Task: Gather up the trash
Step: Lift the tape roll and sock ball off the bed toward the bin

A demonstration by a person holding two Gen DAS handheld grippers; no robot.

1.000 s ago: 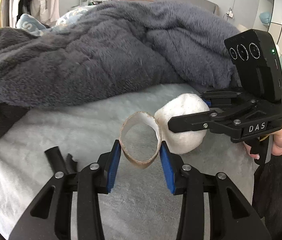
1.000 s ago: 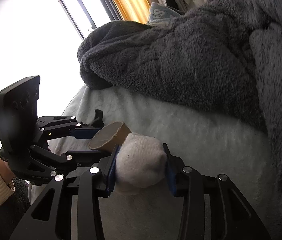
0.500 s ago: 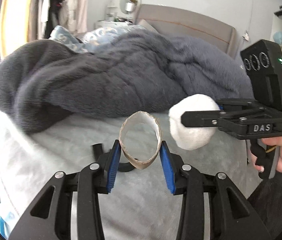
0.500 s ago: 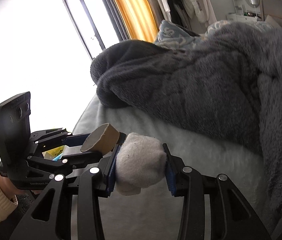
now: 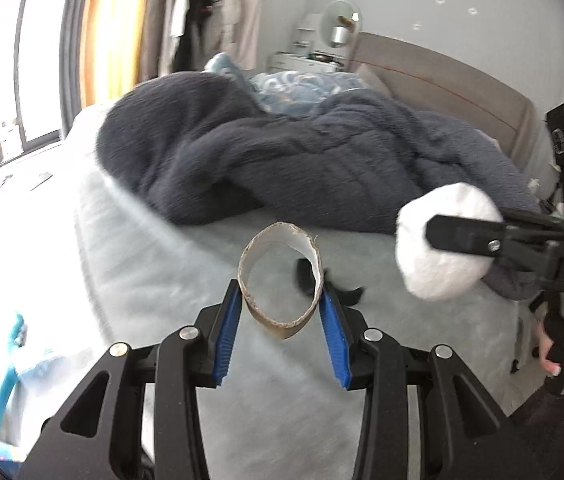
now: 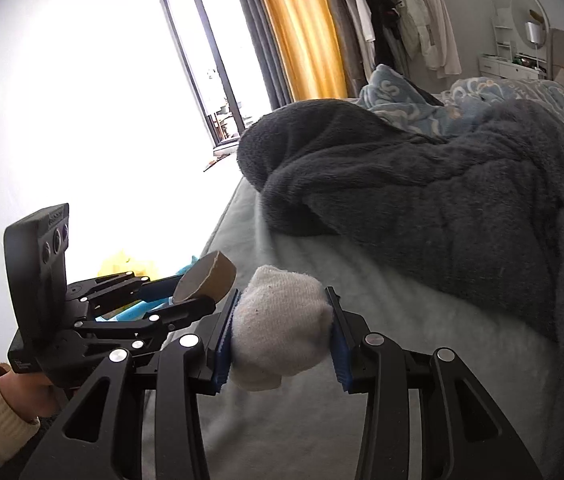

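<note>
A pale grey bed (image 5: 266, 408) carries a rumpled dark blanket (image 5: 302, 168); orange curtains (image 6: 302, 28) flank the window. The left gripper (image 5: 281, 312) clamps a cardboard tube (image 5: 280, 280), the right gripper (image 6: 280, 336) a white sock (image 6: 278, 332).

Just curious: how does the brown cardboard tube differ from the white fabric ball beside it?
The brown cardboard tube is hollow, stiff and squeezed oval; the white fabric ball is solid, soft and rounded. The tube sits in the left gripper, the ball in the right gripper. Both are clamped above the bed.

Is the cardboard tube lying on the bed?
No, the cardboard tube is held up off the bed, pinched in the left gripper.
</note>
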